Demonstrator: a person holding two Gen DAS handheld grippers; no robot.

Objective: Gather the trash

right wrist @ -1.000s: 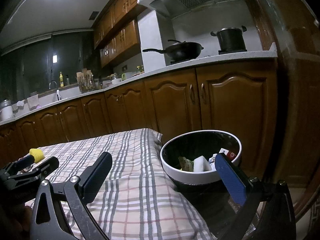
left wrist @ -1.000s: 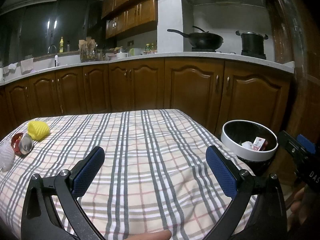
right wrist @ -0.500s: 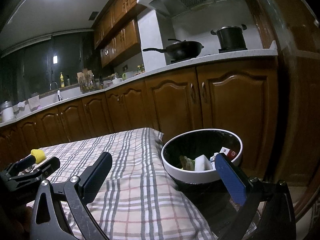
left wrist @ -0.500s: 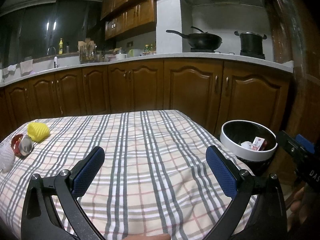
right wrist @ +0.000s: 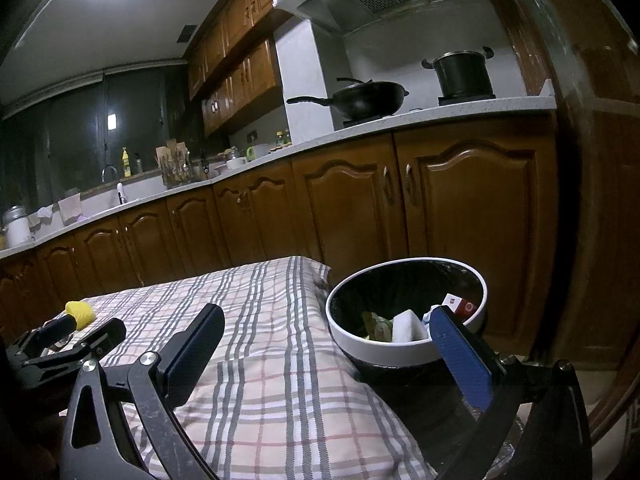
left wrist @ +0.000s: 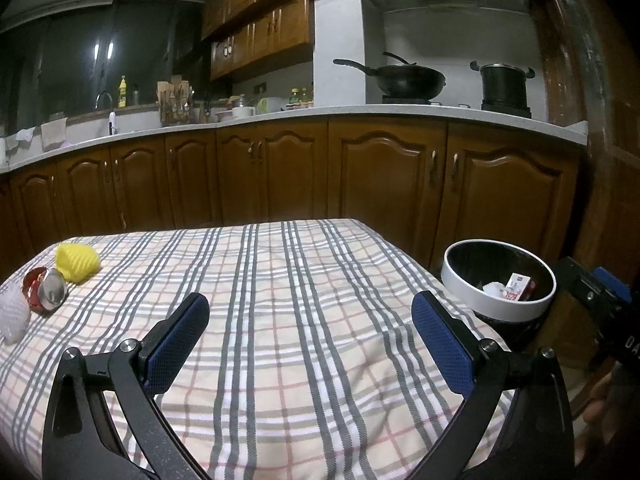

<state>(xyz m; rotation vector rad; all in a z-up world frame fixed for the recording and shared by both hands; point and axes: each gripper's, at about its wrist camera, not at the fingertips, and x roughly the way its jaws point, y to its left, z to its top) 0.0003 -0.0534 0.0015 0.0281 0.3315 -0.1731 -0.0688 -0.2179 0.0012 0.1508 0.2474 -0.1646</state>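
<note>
Both sets of fingers are spread wide with nothing between them. Left gripper [left wrist: 310, 320] hangs over the middle of the plaid tablecloth [left wrist: 304, 280]; right gripper [right wrist: 328, 344] sits at the table's right edge, its blue pad just in front of the trash bin [right wrist: 404, 354].

Bin: white rim, black liner, off the right side of the table, its rim near tabletop height. Already holds a red-and-white carton [right wrist: 460, 304], a white crumpled piece [right wrist: 408, 326] and a greenish wrapper [right wrist: 376, 324].

Remaining trash is clustered at the far left corner of the table, well apart from the bin:
- yellow ridged foam piece [left wrist: 77, 262]
- crushed red can [left wrist: 45, 290], lying on its side, silver end facing the camera, long axis running roughly away from the left gripper
- white foam net [left wrist: 14, 316], at the left edge, partly cut off by the frame

Key relation: all three lie left and ahead of the left fingers, on the opposite side of the table from the right gripper. Left is clearly nearer, so my read is left does the pick and the load crosses the full table width to the bin.

Can likely needs the fingers across its short axis; it may roll on the soft cloth. Foam pieces should squash easily.
</note>
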